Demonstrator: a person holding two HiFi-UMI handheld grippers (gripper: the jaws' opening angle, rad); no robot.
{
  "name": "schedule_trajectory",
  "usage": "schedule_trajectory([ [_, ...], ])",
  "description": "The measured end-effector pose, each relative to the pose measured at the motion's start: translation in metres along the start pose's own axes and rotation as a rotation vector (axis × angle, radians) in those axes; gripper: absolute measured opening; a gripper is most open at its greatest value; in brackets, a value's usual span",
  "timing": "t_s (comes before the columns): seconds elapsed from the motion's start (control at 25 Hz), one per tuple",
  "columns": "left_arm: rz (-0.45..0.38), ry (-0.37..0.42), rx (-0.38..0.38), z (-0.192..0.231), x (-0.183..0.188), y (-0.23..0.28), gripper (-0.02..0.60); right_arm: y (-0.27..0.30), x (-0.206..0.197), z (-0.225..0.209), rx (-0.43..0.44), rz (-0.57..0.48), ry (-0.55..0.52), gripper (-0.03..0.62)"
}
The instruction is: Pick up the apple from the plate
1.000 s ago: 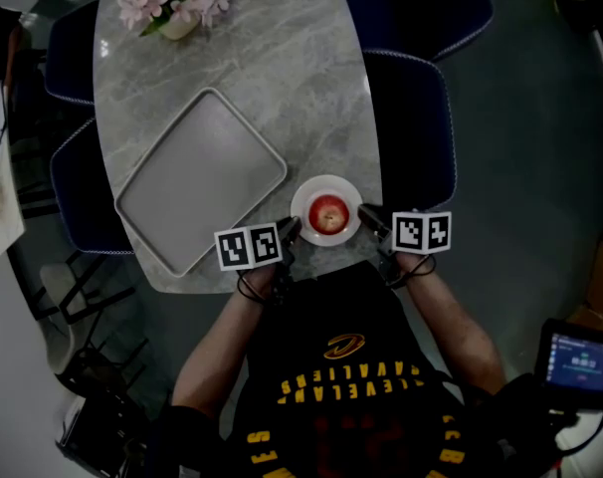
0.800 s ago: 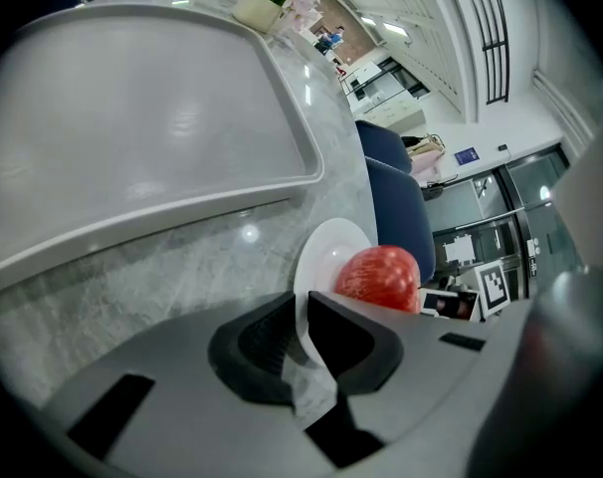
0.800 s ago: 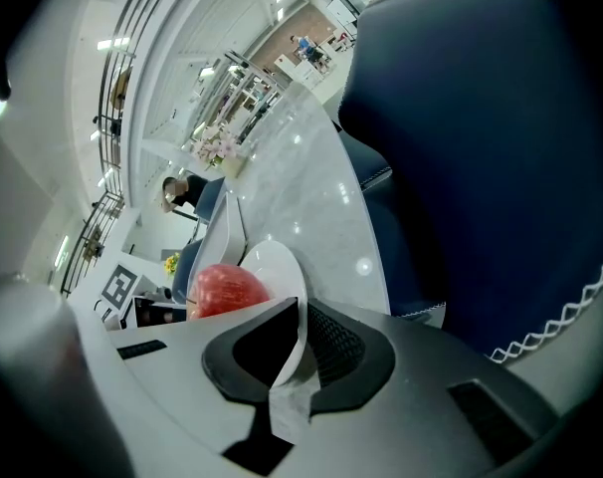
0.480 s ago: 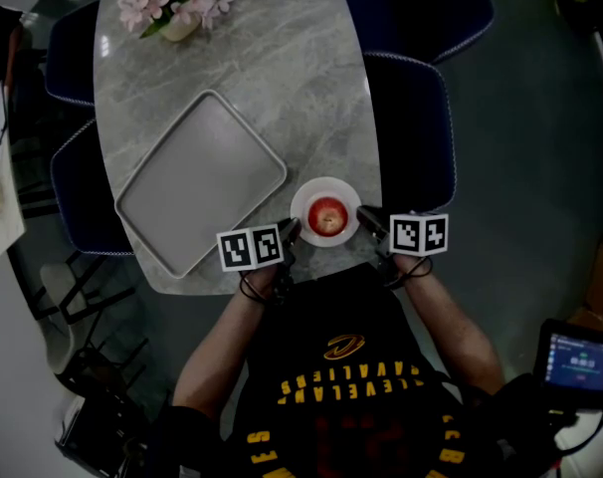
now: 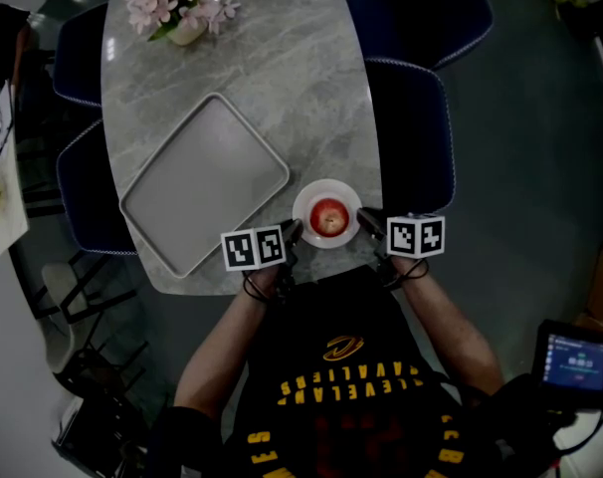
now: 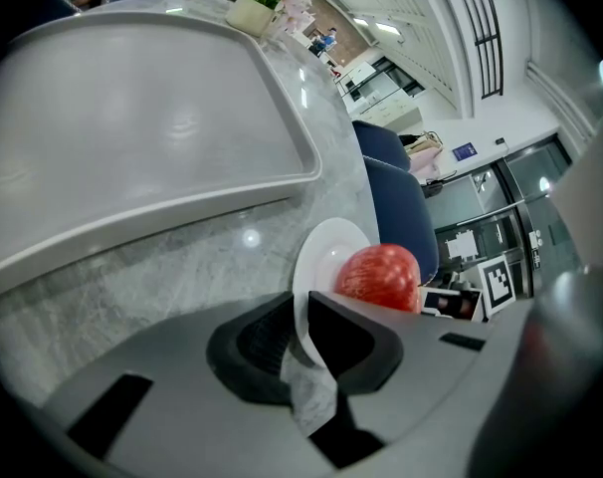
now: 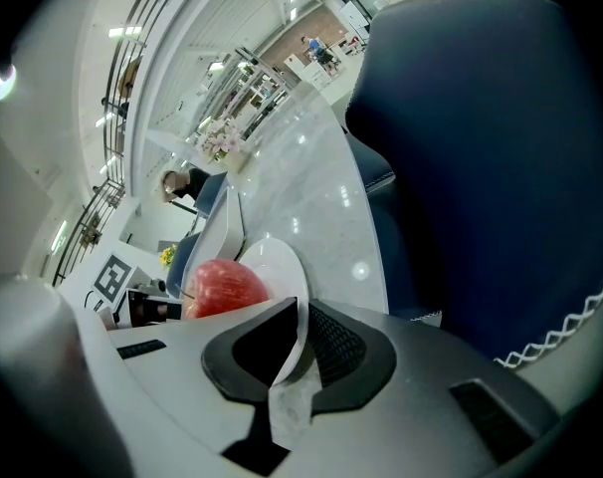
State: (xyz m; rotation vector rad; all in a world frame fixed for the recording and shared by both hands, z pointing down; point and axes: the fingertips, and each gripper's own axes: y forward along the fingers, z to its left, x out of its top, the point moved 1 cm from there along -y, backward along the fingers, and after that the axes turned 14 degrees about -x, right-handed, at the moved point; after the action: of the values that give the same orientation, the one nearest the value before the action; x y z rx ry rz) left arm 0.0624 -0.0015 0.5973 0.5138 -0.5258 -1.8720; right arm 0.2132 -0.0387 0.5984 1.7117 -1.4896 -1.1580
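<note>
Head view: barely anything changes. Your left gripper [image 5: 292, 232] and right gripper [image 5: 365, 223] sit at opposite sides of the plate [image 5: 304, 205], just as a second ago. The apple [image 5: 328, 215] rests in its middle, near the table [image 5: 282, 68] edge, beside the tray [image 5: 202, 177]. The framing drifts a touch; the plate doesn't.

Left gripper view: the jaws are pinched nearly together on the plate's rim, and the apple sits just beyond them, untouched.

Right gripper view: same story, jaws nipped on the opposite rim, the apple just past them.

So you're holding the plate, not the apple. I'd judge the pick hasn't started: one gripper must release the rim and open wide for the fruit.
</note>
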Motion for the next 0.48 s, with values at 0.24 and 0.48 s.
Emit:
schedule_trajectory([
  [0.24, -0.026, 0.018, 0.041, 0.001, 0.003, -0.001, 0.043, 0.001, 0.003, -0.003, -0.037, -0.024, -0.065, 0.04],
  [0.48, -0.083, 0.009, 0.035, 0.002, 0.005, -0.012, 0.043, -0.008, 0.011, -0.014, -0.112, -0.084, -0.124, 0.04],
])
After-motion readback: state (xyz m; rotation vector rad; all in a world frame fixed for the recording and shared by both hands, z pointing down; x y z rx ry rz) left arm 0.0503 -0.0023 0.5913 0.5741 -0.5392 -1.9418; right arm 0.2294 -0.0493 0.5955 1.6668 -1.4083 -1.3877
